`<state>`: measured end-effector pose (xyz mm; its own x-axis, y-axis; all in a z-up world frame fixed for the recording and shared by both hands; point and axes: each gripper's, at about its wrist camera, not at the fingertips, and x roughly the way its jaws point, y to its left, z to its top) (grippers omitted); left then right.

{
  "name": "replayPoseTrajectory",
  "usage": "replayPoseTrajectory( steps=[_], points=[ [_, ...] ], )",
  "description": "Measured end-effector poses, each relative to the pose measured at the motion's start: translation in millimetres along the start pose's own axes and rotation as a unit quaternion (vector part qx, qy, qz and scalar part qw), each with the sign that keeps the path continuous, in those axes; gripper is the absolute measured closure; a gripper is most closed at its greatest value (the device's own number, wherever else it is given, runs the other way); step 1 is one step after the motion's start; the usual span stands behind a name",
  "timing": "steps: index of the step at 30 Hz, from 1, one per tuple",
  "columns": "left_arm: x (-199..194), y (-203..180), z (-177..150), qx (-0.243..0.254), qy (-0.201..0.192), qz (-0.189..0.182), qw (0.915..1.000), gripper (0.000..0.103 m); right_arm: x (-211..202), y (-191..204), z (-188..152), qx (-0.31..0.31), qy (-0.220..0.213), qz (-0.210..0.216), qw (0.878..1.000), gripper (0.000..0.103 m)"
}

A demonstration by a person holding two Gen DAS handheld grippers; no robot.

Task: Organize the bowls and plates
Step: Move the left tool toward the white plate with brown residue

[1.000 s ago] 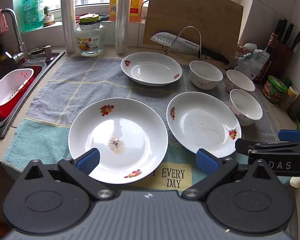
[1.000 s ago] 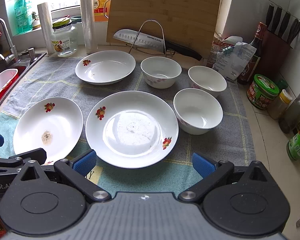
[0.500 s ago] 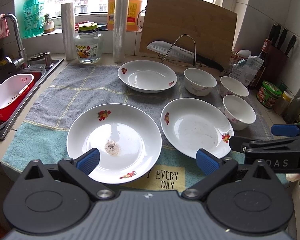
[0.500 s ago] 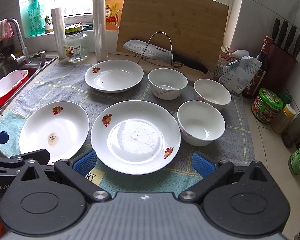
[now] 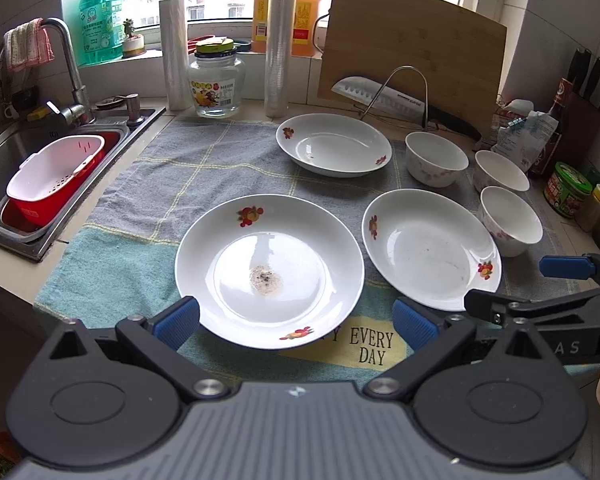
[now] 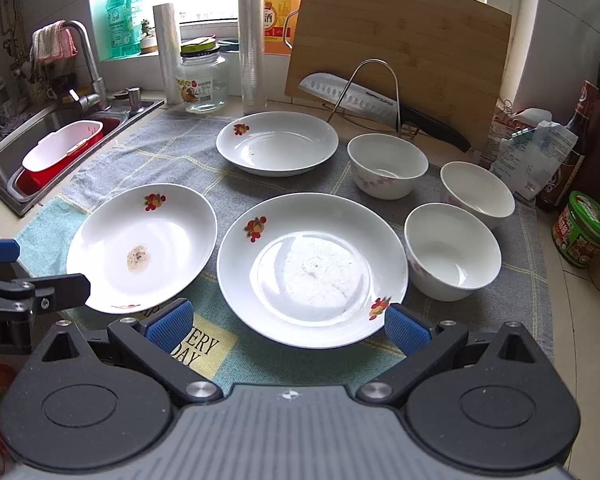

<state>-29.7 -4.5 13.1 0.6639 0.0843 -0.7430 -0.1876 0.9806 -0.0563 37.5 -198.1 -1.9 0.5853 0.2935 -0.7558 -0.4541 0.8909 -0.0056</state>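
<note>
Three white plates with fruit prints lie on a towel. The near left plate point(image 5: 270, 270) has a food stain, the near right plate point(image 6: 312, 268) is lightly soiled, and the far plate point(image 5: 334, 144) sits behind them. Three white bowls point(image 6: 452, 250) point(image 6: 387, 165) point(image 6: 477, 188) stand to the right. My left gripper point(image 5: 296, 322) is open, just in front of the stained plate. My right gripper point(image 6: 288, 326) is open, just in front of the near right plate. Both are empty.
A sink point(image 5: 4, 156) with a red and white strainer basket point(image 5: 52, 176) lies at the left. A glass jar point(image 5: 216, 78), film rolls, a cutting board point(image 5: 412, 68) and a cleaver on a wire rack stand at the back. Bottles and jars point(image 6: 582, 228) crowd the right edge.
Both grippers have drawn back and risen a little, so the plates and bowls appear farther away. Nothing on the towel has moved.
</note>
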Motion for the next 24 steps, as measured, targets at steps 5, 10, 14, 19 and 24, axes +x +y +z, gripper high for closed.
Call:
replayPoseTrajectory(
  steps=[5,10,14,19,24],
  points=[
    [5.8,10.3,0.0,0.006,0.004,0.007,0.9999,0.001,11.2,11.6,-7.0,-0.013,0.011,0.020,1.000,0.000],
    [14.5,22.9,1.6,0.022,0.011,-0.001,0.9997,0.001,22.4,28.7,-12.9,-0.011,0.026,0.033,0.999,0.000],
    [24.9,39.3,6.8,0.033,0.021,-0.018,0.9991,0.001,30.3,47.8,-13.4,-0.011,0.033,0.029,0.999,0.000],
    [37.1,58.7,17.3,0.054,0.029,-0.040,0.9973,0.001,42.0,72.9,-11.3,-0.008,0.044,0.025,0.999,0.000],
    [49.5,76.8,27.0,0.074,0.036,-0.058,0.9949,0.001,59.5,97.1,-8.2,-0.005,0.055,0.013,0.998,0.000]
  ],
)
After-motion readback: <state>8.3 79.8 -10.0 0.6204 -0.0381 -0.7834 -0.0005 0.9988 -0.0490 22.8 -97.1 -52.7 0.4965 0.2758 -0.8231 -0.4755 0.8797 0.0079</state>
